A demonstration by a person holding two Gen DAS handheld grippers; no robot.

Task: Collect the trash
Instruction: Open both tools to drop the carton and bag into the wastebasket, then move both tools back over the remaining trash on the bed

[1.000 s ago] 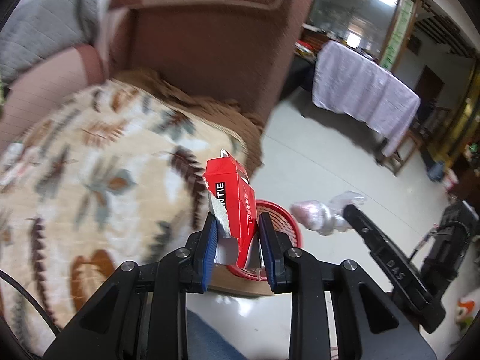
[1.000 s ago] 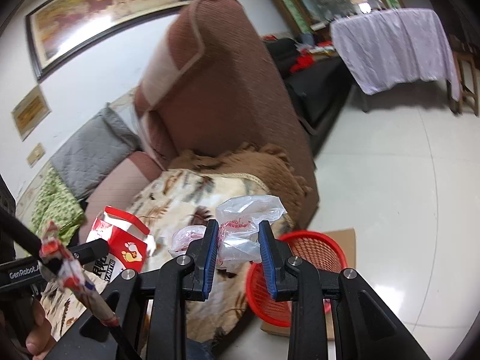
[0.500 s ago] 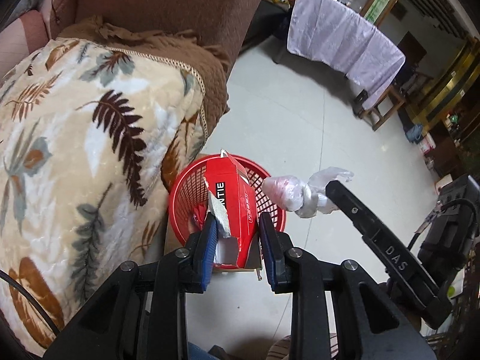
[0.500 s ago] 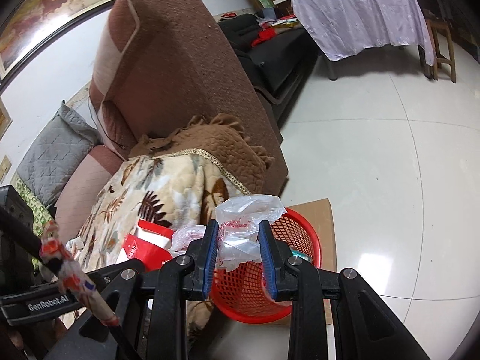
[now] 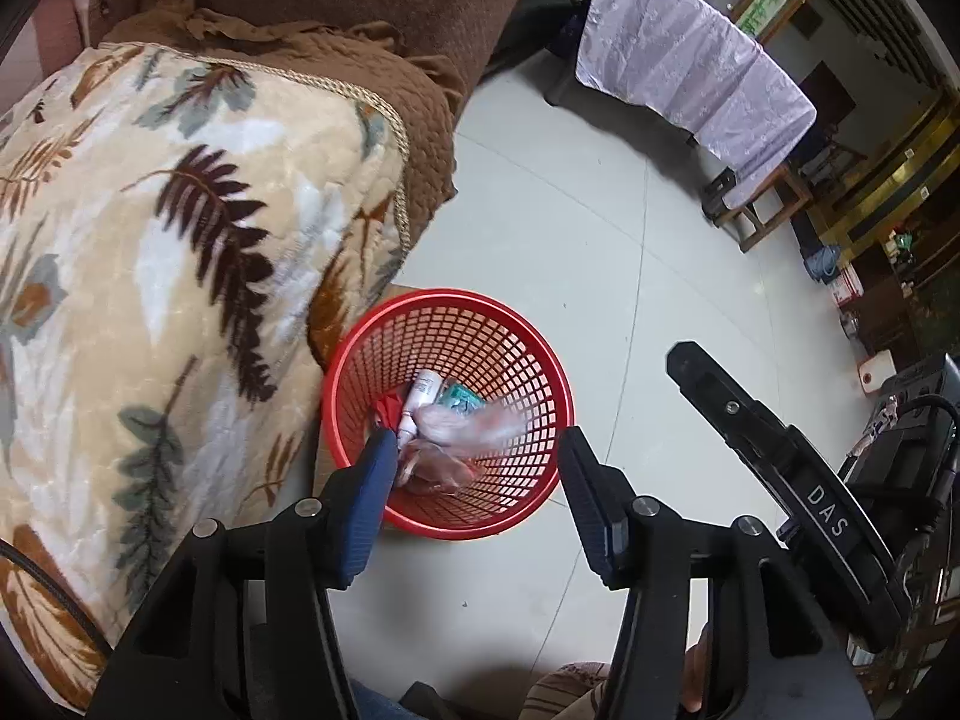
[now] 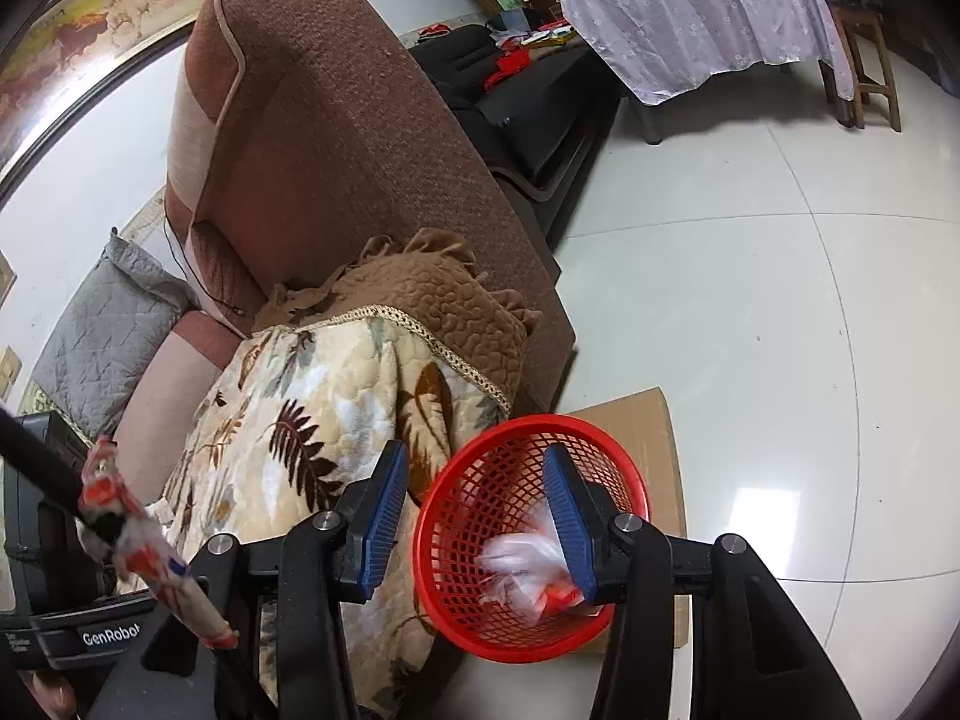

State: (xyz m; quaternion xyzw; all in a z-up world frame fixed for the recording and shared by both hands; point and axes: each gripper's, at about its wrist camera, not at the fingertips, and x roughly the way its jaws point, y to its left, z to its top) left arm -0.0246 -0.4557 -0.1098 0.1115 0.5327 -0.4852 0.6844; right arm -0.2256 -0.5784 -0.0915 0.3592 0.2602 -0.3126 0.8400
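Both grippers, left (image 5: pixel 474 474) and right (image 6: pixel 477 507), now wide open, empty; carton, bag (image 6: pixel 528 570) dropped into basket (image 5: pixel 543 354); this load collected.

There is one round red plastic mesh basket (image 5: pixel 543 372) on the floor, and it stands on one flat piece of brown cardboard (image 6: pixel 651 420). Inside the basket I count one crumpled clear plastic bag (image 5: pixel 456 432), one small white tube (image 5: pixel 420 393), one green packet (image 5: pixel 459 399) and one red piece (image 5: pixel 389 408) that is partly hidden. Beside the basket there is one brown armchair (image 6: pixel 336 138) with one cream leaf-pattern blanket (image 5: pixel 150 252), one brown quilted blanket (image 6: pixel 444 300) and one grey quilted cushion (image 6: pixel 102 312), and far behind stands one bench under one lilac cloth (image 5: pixel 690 66).
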